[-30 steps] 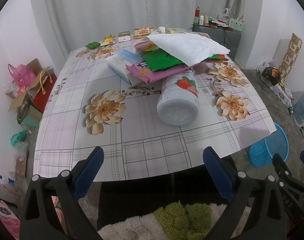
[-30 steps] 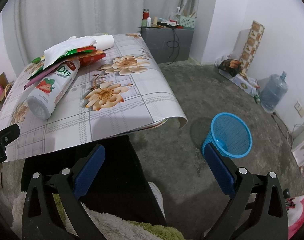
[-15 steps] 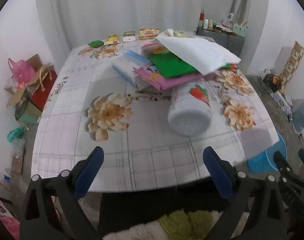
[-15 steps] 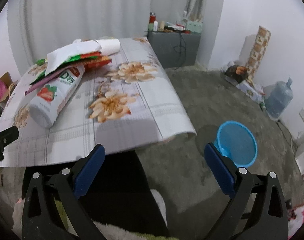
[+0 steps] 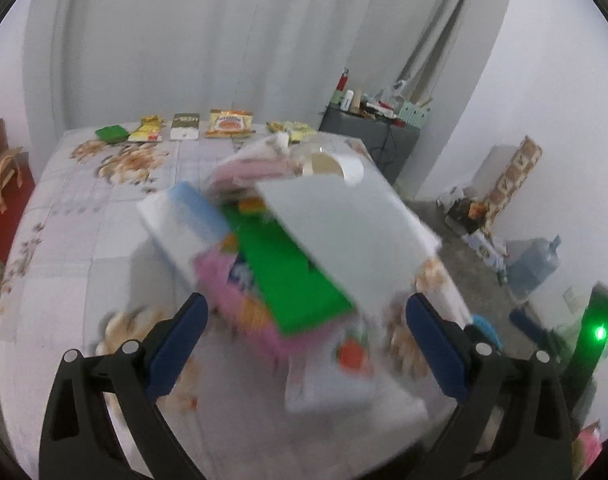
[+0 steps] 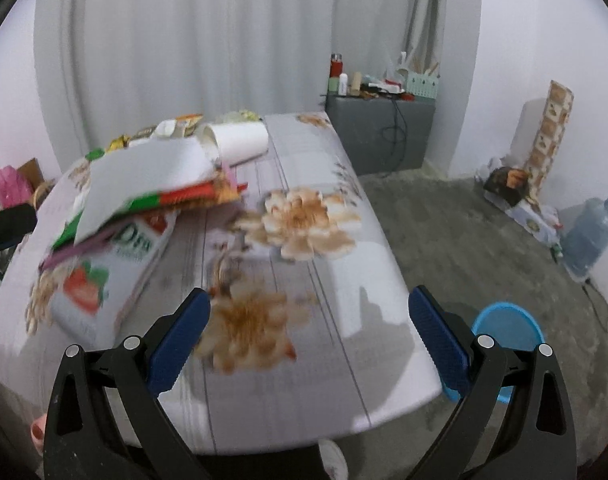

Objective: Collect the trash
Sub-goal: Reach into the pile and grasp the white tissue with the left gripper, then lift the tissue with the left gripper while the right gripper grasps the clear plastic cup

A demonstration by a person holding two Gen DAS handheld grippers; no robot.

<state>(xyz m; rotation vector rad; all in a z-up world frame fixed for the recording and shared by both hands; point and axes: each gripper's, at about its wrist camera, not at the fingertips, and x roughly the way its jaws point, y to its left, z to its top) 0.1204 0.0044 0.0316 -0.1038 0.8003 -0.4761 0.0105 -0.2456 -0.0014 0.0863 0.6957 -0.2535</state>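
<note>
A pile of trash lies on the flowered table [image 5: 64, 264]: a white sheet [image 5: 343, 232] on top, a green wrapper [image 5: 288, 280], a pink wrapper [image 5: 232, 292], a blue-and-white pack [image 5: 184, 224], and a white strawberry-print bottle [image 5: 335, 372] lying on its side in front. My left gripper [image 5: 304, 320] is open and empty, hovering just before the pile; this view is blurred. The right wrist view shows the bottle [image 6: 104, 292], the white sheet [image 6: 144, 176] and a paper cup [image 6: 240, 140]. My right gripper [image 6: 307, 320] is open and empty over the table's right part.
A blue mesh bin [image 6: 507, 332] stands on the floor right of the table. Small snack packets [image 5: 228, 122] line the table's far edge. A grey cabinet [image 6: 379, 132] and a water jug [image 6: 591, 232] stand at the right. Bags [image 5: 4, 184] sit at the left.
Both grippers have moved forward and up over the table. The trash pile is now much closer to my left gripper. Both stay open.
</note>
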